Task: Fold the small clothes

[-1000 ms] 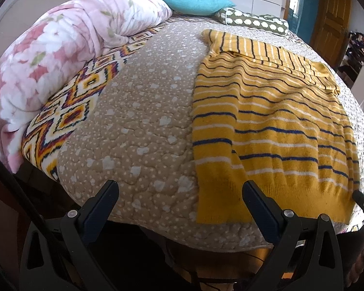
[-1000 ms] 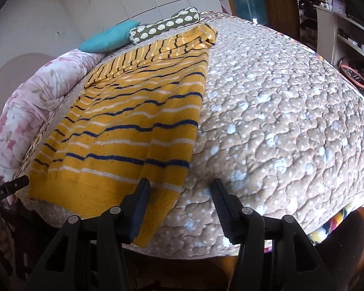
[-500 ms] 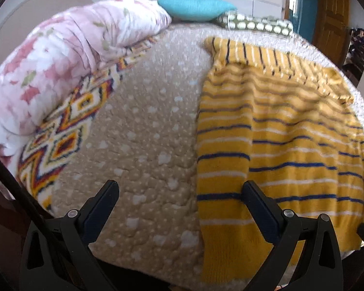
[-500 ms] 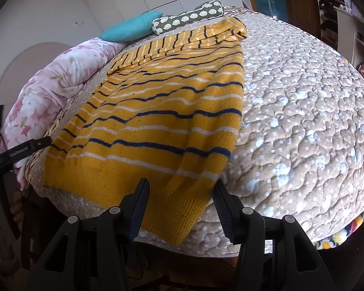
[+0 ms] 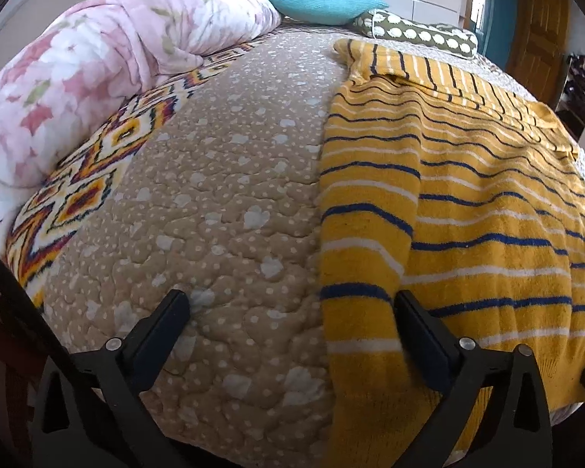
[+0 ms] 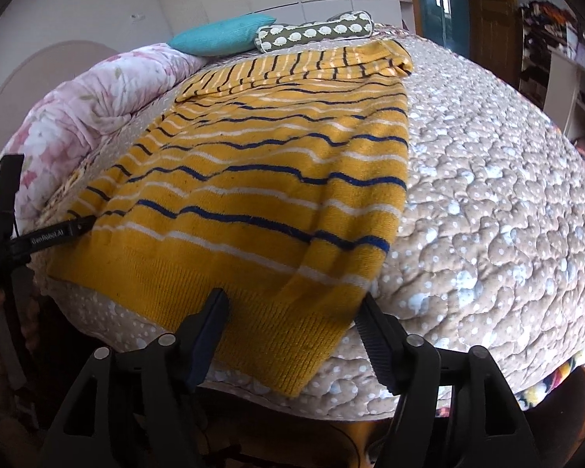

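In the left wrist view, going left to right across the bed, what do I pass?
Pink floral duvet → zigzag-patterned blanket → beige dotted quilt → yellow striped sweater.

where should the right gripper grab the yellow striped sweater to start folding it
Probably at the ribbed hem corner of the sweater, which hangs over the bed edge nearest the right gripper. Its jaws have just been opening and already straddle that corner, so come straight in from the bed's near edge.
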Available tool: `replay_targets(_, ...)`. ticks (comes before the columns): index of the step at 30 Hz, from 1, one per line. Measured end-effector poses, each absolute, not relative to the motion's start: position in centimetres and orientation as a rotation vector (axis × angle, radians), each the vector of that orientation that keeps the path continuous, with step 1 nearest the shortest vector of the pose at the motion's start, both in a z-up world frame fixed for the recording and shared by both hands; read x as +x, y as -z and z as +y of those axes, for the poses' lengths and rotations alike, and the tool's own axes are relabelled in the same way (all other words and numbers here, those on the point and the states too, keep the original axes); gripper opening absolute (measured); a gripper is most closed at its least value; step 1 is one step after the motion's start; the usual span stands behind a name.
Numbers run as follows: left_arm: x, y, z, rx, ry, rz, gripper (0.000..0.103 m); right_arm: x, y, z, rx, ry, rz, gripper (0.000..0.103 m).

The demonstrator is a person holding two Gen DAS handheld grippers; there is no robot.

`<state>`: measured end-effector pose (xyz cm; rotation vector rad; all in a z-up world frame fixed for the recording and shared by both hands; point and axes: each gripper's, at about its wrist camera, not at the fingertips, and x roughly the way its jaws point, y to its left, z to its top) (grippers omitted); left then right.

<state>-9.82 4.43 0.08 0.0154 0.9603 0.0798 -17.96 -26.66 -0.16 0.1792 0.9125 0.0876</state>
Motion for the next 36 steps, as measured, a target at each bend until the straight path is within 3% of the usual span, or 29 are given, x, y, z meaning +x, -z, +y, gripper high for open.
replay_targets(10,-10.1,0.2,4.3,0.026,-0.09,0.931,0.103,-17.6,0.5,-25.3,0.135,-0.082,0.916,0.085)
replay_targets(16,-9.9,0.2,4.3,0.027,-0.092,0.956,0.103,-17.7,0.4,-25.3,0.132,-0.084,0.923,0.086)
replay_targets(18,-9.8,0.1,4.1,0.034,-0.093,0.958,0.103,-17.5,0.1,-25.5,0.152,-0.089,0.935,0.084)
replay_targets(22,-9.3,-0.2,4.0,0.061,-0.072,1.002,0.103,-17.3,-0.7,-26.9,0.226,-0.12,0.945,0.068)
replay_targets(24,-9.1,-0.7,4.1,0.06,-0.05,1.028,0.099,-17.1,-1.0,-27.5,0.266,-0.139,0.951,0.064)
replay_targets(29,-9.9,-1.8,2.4,0.133,-0.009,1.022,0.066,-16.5,-0.9,-28.2,0.347,-0.168,0.957,0.062)
replay_targets(36,-10.4,-2.5,1.6,0.13,0.018,1.039,0.062,-16.4,-0.7,-28.4,0.365,-0.173,0.957,0.062)
